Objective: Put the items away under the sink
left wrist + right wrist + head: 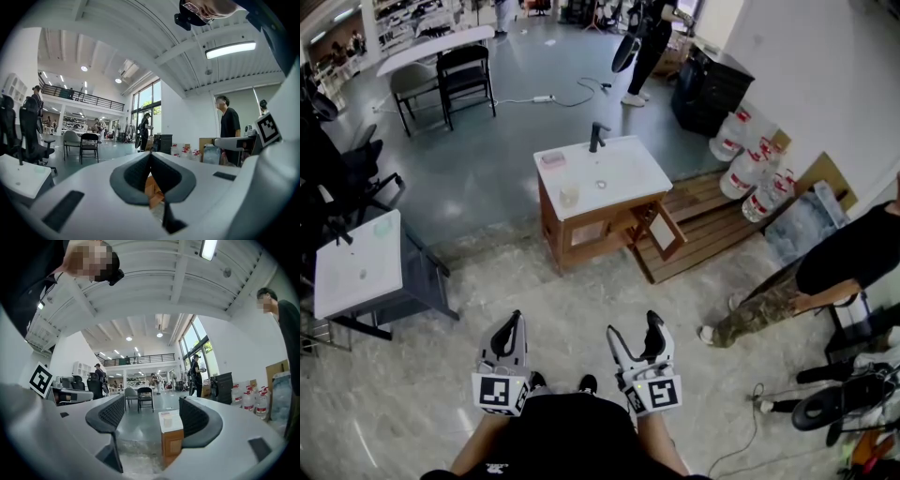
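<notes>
Standing well back from the sink vanity, you hold the left gripper with jaws pressed together and the right gripper spread, empty. Cup and pink item sit on the vanity's top, straight ahead. The open cabinet door probably favours the right gripper.

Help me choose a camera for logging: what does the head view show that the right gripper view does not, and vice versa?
Only the head view: the cabinet's open door, the wooden pallet beside it, and a second sink at left.
Only the right gripper view: the ceiling light and the balcony railing.
Both: the right gripper, jaws apart and empty, the sink cabinet, the cup on it, and the water bottles.
</notes>
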Tool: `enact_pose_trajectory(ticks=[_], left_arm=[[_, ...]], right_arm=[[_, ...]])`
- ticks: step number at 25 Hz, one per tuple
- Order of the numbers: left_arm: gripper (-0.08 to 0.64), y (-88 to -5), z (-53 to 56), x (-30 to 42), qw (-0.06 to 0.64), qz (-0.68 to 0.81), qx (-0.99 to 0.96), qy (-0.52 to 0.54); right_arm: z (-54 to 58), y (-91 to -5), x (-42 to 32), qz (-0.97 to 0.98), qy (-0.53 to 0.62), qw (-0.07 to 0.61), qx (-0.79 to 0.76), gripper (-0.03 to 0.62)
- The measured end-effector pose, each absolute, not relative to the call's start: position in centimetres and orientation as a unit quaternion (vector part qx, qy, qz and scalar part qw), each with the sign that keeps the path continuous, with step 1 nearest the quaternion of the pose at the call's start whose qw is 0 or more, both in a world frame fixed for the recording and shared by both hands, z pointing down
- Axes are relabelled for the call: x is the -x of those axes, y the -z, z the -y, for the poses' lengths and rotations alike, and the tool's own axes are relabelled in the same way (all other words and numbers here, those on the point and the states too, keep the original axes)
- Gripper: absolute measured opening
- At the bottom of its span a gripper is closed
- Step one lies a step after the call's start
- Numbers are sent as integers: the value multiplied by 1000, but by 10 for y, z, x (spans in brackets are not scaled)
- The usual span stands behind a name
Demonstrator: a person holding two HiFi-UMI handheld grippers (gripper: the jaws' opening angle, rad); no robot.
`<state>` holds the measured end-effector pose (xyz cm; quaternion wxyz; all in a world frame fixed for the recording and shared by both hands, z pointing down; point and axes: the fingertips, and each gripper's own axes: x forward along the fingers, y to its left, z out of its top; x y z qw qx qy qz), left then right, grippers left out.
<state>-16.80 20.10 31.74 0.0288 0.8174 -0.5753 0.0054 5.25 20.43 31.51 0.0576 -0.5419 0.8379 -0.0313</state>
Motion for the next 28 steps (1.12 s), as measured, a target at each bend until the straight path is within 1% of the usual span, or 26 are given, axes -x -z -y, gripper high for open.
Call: enact_pose_trajectory(ticks=[3, 6, 23, 28], left_arm=[[8, -321, -201, 172, 32, 576, -817, -8], [8, -322, -202, 176, 37, 576, -817, -12], [8, -331, -203, 236, 41, 553, -832, -10], [8, -337, -202, 242, 56, 539, -841, -11]], right_arm=[[-202, -317, -53, -838, 49, 68, 540, 404], [-202, -316, -51, -836, 48, 64, 543, 423], [-210, -316, 16, -826, 38, 58, 559, 425], [-211, -320, 26, -821, 40, 52, 568, 425]])
